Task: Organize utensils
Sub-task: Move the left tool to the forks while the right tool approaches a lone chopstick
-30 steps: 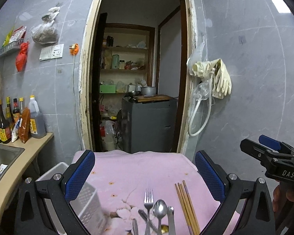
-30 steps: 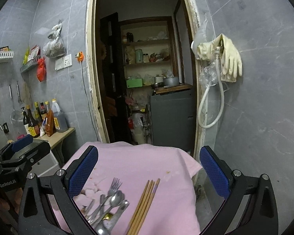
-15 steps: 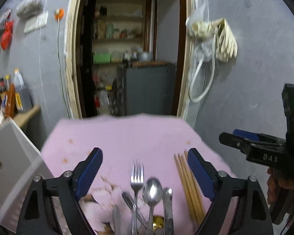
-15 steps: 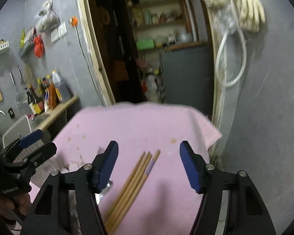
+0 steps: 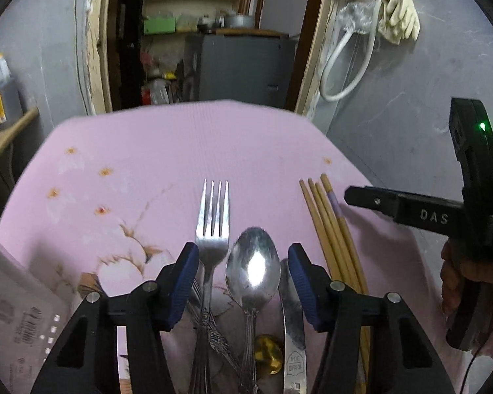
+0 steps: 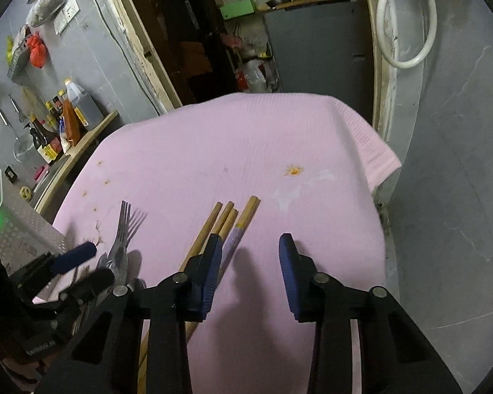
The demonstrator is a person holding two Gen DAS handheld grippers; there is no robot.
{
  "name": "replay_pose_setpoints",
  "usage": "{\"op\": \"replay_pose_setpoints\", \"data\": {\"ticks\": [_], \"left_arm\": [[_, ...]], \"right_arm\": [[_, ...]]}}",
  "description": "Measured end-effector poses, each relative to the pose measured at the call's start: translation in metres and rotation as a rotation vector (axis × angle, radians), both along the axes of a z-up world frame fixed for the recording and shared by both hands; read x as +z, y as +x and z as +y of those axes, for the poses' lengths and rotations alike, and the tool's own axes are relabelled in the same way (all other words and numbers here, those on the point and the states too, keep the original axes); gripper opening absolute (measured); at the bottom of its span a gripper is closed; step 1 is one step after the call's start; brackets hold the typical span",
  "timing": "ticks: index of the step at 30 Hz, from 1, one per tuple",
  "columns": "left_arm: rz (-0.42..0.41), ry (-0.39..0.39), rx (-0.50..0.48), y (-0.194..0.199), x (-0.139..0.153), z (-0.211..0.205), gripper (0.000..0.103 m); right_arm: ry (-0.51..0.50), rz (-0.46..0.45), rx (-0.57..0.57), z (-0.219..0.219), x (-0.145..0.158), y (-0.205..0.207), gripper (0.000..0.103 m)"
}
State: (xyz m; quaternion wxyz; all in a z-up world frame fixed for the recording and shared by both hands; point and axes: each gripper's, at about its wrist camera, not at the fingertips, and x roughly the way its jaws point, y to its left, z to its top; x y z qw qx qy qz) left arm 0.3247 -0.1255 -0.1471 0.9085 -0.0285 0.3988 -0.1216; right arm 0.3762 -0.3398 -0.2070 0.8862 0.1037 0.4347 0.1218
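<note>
Both black tongs with blue pads, left (image 5: pixel 243 275) and right (image 6: pixel 249 269), angle downward low in frame, jaws closing, nothing gripped.

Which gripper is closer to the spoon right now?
Left. The left gripper hangs right over the spoon, its closing jaws straddling spoon and fork. The right gripper, also closing, sits off by the chopsticks, farther away.

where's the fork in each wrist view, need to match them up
Left wrist: the fork lies centre frame, tines pointing away, left of the spoon.
Right wrist: same fork sits at lower left, beside the left gripper.
Shared landmark: the chopsticks to the fork's right.
</note>
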Motion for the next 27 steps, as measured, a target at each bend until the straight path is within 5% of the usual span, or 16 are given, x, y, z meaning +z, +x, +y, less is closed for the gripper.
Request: {"op": "replay_pose_setpoints", "data": {"ticks": [11, 17, 24, 27], "left_arm": [[0.062, 0.01, -0.021, 0.005, -0.007, 0.003, 0.053], [0.074, 0.03, -0.046, 0.002, -0.007, 0.002, 0.046], [0.123, 0.014, -0.054, 0.0, -0.006, 0.008, 0.032], [0.152, -0.03, -0.066, -0.002, -0.006, 0.011, 0.031]], "right_arm": [[-0.14, 0.068, 0.025, 0.029, -0.008, 0.015, 0.032], [-0.274, 0.178, 0.035, 0.043, -0.001, 0.012, 0.032], [-0.308, 0.27, 0.032, 0.047, 0.01, 0.008, 0.028], [-0.276, 0.297, 0.023, 0.042, 0.012, -0.004, 0.018]]}}
